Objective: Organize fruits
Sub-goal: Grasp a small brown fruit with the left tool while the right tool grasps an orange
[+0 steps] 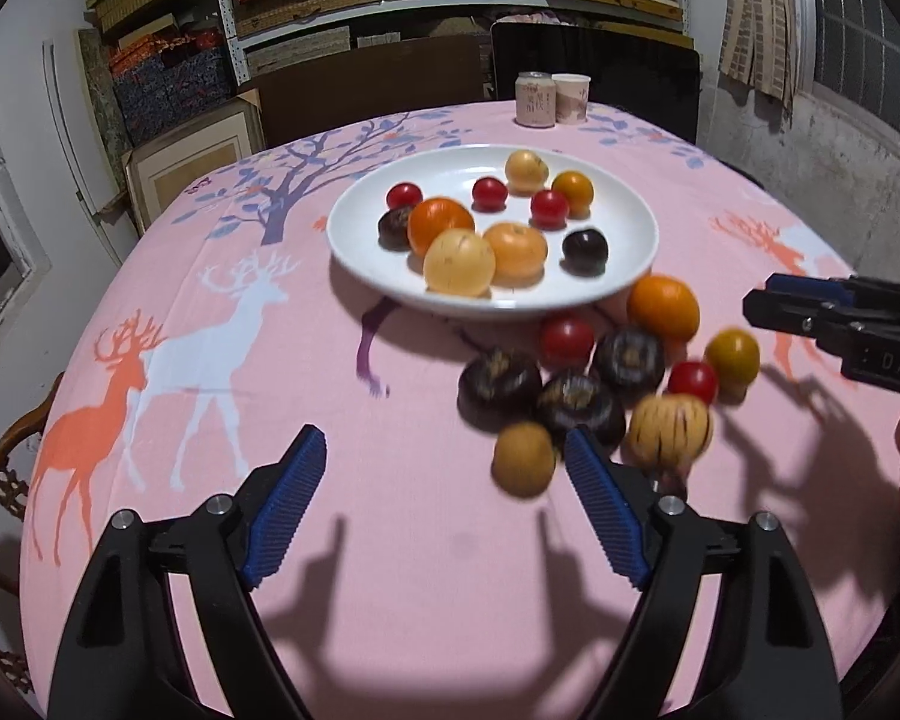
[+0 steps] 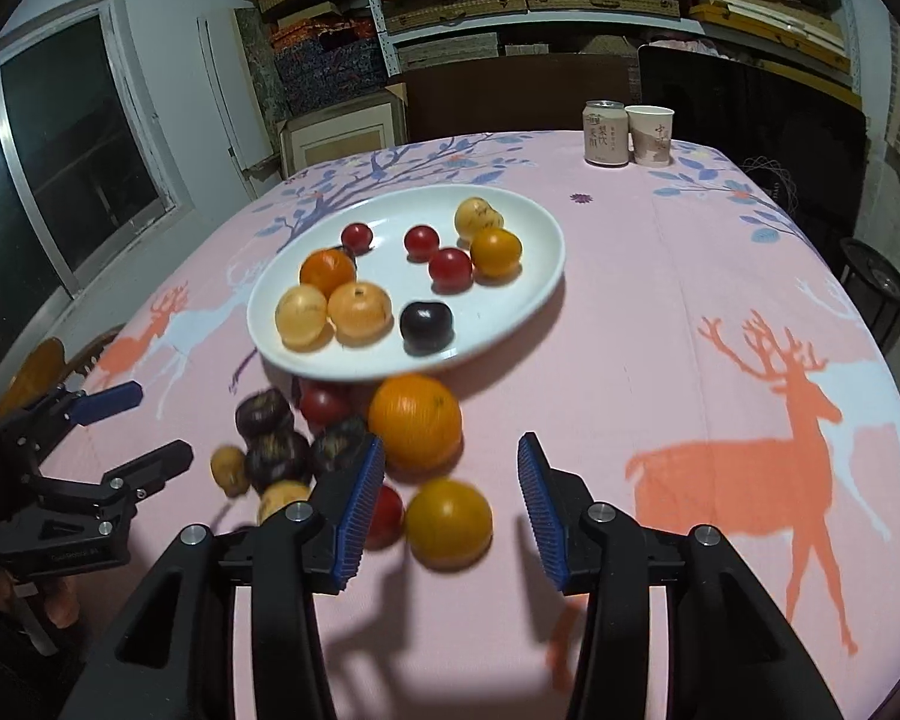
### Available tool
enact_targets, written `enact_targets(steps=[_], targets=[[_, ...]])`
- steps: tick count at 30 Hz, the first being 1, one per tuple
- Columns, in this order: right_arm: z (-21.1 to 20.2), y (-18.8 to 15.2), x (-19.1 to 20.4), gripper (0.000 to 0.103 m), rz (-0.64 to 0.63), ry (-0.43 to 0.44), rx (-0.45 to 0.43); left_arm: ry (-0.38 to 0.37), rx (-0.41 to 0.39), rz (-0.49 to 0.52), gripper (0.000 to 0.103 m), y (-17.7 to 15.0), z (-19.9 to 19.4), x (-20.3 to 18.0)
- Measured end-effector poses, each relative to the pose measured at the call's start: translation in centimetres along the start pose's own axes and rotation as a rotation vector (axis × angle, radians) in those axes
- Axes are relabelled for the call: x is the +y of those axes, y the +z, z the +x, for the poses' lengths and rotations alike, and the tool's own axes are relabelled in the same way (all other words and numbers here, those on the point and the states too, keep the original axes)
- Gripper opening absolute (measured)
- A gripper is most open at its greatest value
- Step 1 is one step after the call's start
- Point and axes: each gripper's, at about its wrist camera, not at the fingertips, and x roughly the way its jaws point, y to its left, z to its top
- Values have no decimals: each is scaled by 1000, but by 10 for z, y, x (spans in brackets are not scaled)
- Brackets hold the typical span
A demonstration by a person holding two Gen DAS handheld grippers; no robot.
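Best to bring the right gripper's (image 2: 450,510) spread, empty fingers down around the round yellow-orange fruit (image 2: 448,523) lying on the bench between them, closing gently, while keeping the left gripper's (image 1: 444,504) wide-spread, empty fingers clear beside the small tan fruit (image 1: 522,459).

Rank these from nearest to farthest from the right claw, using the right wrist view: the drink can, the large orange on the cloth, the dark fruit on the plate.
1. Large orange, on the cloth just ahead of the right claw.
2. Dark fruit, at the plate's near side.
3. Drink can, at the table's far edge.
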Motion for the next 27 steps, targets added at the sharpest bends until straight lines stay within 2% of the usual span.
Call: enact_targets(steps=[3,8,14,16,17,19,23,27], targets=[[6,-15,-5,47,20,-27,29,-5,9,-23,80,-14,-4,2],[17,-20,1,47,11,-21,63,-7,24,-32,80,-29,-8,4],[29,-14,8,47,13,-26,68,-6,28,-27,80,-27,-6,-2],[30,-13,5,44,29,6,68,2,24,-14,80,-23,-5,-6],[29,-14,4,38,34,18,66,6,23,-9,80,-22,-3,-8],[24,-15,3,38,38,17,54,10,28,-5,80,-17,2,-11],[5,-19,-3,38,68,67,-36,11,45,-12,80,-7,15,-14],[0,-23,-7,38,91,84,-51,33,82,-12,76,-2,31,-17]])
